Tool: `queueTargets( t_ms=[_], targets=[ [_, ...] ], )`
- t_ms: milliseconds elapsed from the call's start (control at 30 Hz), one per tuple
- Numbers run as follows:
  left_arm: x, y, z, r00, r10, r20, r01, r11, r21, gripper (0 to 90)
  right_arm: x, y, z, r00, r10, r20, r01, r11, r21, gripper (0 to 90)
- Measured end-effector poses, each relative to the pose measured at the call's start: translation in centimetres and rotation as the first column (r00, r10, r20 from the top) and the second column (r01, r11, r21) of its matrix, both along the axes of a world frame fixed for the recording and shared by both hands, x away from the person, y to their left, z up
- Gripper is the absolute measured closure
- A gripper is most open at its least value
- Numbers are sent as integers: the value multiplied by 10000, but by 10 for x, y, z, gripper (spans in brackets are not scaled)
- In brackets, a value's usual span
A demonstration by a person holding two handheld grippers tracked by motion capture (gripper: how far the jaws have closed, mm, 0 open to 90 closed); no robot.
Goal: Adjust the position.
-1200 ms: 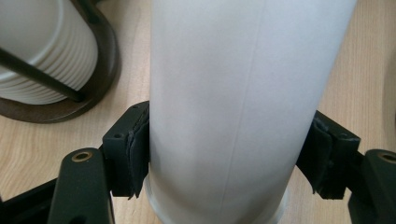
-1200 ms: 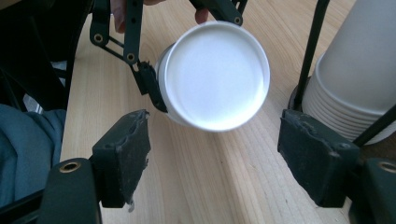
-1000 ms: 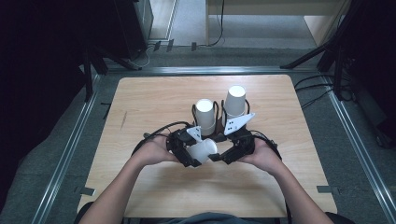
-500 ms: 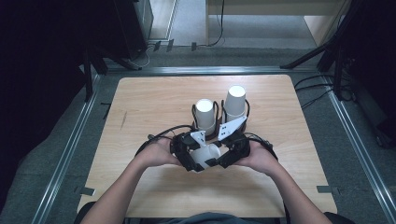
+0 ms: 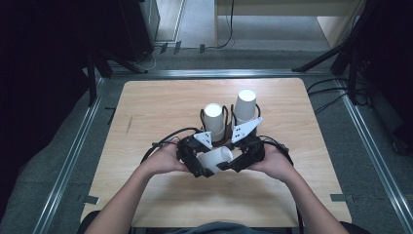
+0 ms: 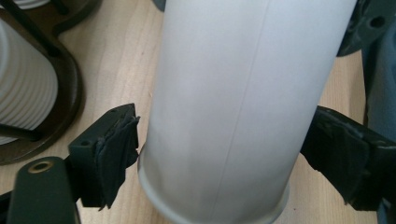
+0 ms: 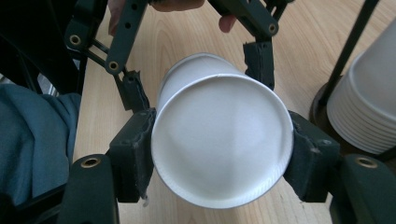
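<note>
Two grippers meet over the wooden counter (image 5: 146,204) at one white paper cup (image 5: 214,159) lying sideways between them. The right gripper (image 7: 219,149) clamps its fingers on the cup's base end; the left gripper (image 6: 224,158) fingers have just been opening and stand clear around the cup wall. Keep the right grip gentle to avoid crushing, and withdraw the left straight back.

You found no readable text, label, brand, number or sign anywhere: the white paper cup (image 7: 219,140), the stacked cups (image 5: 214,117) and the wooden table (image 5: 160,102) were all blank.
</note>
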State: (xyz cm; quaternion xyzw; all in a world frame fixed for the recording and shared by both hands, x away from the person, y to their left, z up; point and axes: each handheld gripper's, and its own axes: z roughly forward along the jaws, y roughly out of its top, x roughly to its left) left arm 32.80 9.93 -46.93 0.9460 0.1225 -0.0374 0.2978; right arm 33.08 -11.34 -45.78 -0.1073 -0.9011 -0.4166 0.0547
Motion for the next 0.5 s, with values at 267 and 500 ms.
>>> queueTargets(
  t_ms=[267, 500],
  targets=[
    [7, 11, 2, 9974, 660, -274, -682, 9938, -875, 84, 3, -9, 5, 9995, -287, 133, 284, 9993, 250, 340],
    [9, 16, 4, 9945, 963, -422, -1014, 9846, -1427, 84, 5, -18, 9, 9987, -454, 215, 443, 9977, 521, 340]
  ],
)
